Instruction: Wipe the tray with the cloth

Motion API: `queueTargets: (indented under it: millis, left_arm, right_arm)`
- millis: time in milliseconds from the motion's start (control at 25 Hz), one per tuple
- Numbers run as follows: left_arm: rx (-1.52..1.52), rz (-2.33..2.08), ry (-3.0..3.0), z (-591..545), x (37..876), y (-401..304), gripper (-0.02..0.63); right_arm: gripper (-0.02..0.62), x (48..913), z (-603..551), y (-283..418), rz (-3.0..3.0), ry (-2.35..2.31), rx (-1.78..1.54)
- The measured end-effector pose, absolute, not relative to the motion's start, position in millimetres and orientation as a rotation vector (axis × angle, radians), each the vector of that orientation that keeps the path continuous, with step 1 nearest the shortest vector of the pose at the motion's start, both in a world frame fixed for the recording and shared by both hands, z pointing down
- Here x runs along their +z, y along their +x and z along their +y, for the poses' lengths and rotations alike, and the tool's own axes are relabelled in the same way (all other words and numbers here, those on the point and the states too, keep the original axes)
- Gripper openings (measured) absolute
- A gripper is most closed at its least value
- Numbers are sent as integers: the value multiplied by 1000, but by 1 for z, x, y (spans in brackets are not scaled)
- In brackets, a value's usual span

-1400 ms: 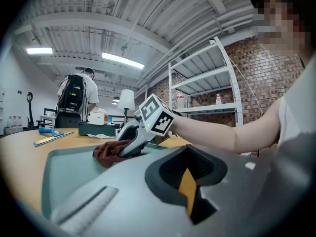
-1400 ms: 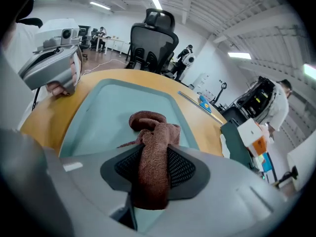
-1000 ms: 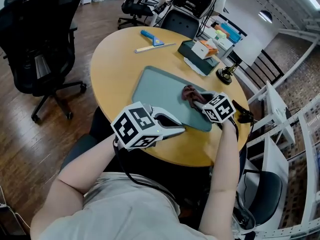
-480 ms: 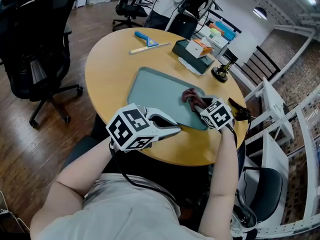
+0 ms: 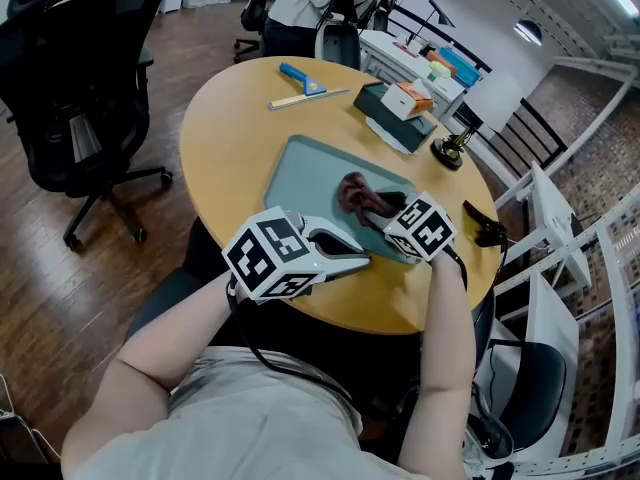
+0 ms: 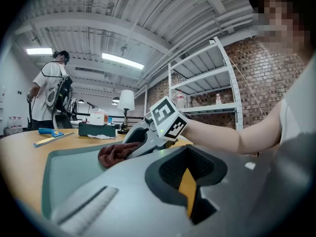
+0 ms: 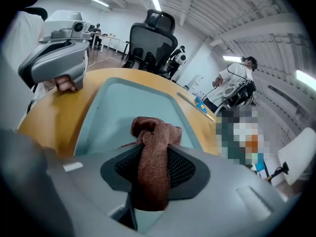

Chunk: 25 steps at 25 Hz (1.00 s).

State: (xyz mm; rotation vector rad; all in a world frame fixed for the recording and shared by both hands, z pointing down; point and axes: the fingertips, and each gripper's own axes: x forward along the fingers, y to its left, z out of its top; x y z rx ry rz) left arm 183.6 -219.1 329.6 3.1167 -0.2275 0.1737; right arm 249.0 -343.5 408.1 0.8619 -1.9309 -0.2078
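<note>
A grey-green tray (image 5: 310,173) lies on the round wooden table (image 5: 225,128). A crumpled reddish-brown cloth (image 5: 357,194) rests on the tray's right half. My right gripper (image 5: 378,209) is shut on it. In the right gripper view the cloth (image 7: 155,137) runs back between the jaws of my right gripper (image 7: 153,181) and bunches on the tray (image 7: 128,100) in front. My left gripper (image 5: 362,258) sits at the tray's near edge, jaws together with nothing seen between them. In the left gripper view my left gripper (image 6: 185,181) fills the foreground, with the tray (image 6: 64,167) to its left.
At the table's far side lie a blue-handled scraper (image 5: 300,76), a ruler (image 5: 310,96) and a dark box with tissues (image 5: 400,106). A small lamp base (image 5: 447,151) and a black clip (image 5: 485,230) sit at the right edge. A black office chair (image 5: 85,68) stands left.
My right gripper has dragged the cloth to the left across the tray, toward its middle. The left gripper has stayed at the near edge.
</note>
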Motion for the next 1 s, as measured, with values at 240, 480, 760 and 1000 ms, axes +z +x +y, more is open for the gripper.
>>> queueTargets:
  millis: [240, 480, 760, 1000]
  left_arm:
    - [172, -230, 3123, -219, 329, 185, 322]
    - [161, -229, 3134, -216, 328, 184, 322]
    - [163, -232, 3137, -216, 328, 184, 322]
    - [153, -233, 3147, -214, 326, 184, 322]
  right_arm:
    - [132, 408, -354, 205, -2002, 756, -252]
    - [132, 407, -360, 165, -2060, 611, -294]
    - [135, 407, -356, 119, -2139, 457, -307]
    - [135, 406, -344, 101, -2195, 359, -287]
